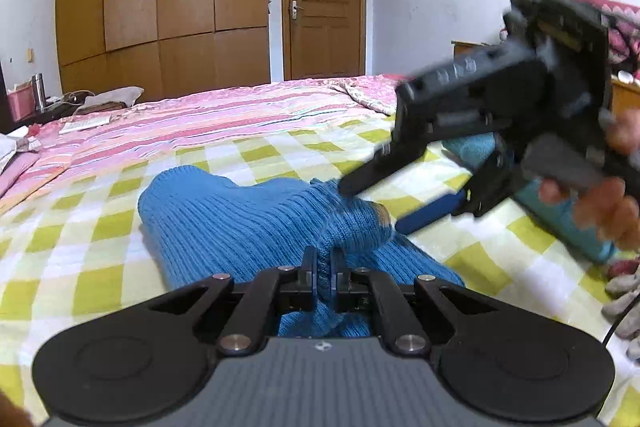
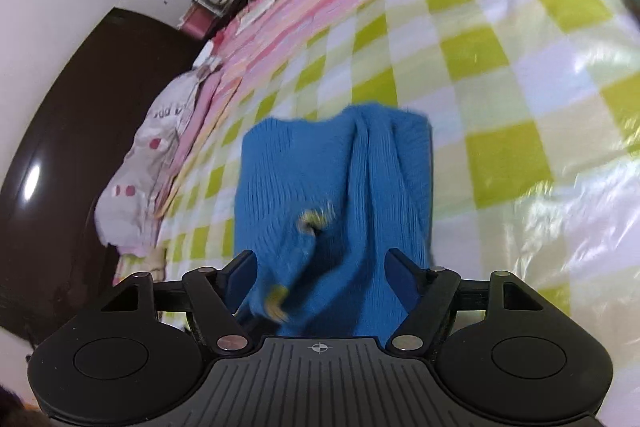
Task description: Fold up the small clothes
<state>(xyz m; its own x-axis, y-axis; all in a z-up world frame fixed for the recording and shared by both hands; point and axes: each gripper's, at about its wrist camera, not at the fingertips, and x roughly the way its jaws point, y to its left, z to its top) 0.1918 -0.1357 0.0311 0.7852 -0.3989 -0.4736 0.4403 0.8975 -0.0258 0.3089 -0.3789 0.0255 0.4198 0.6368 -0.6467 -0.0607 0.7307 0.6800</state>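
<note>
Lying on the shiny yellow-and-white check sheet (image 1: 100, 227): blue ribbed knit sweater (image 1: 248, 223), soft and bumpy. Left gripper (image 1: 323, 267) pinched tight on a sweater fold. Right gripper (image 2: 322, 267) spread wide, sweater between but not squeezed. No readable writing.

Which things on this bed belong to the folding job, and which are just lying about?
In the job:
- blue knitted garment
- left gripper, shut on its fabric
- right gripper, open over the garment
- checked sheet it lies on

Lying about:
- pink striped blanket
- teal cloth behind the right gripper
- metal flask
- papers
</note>
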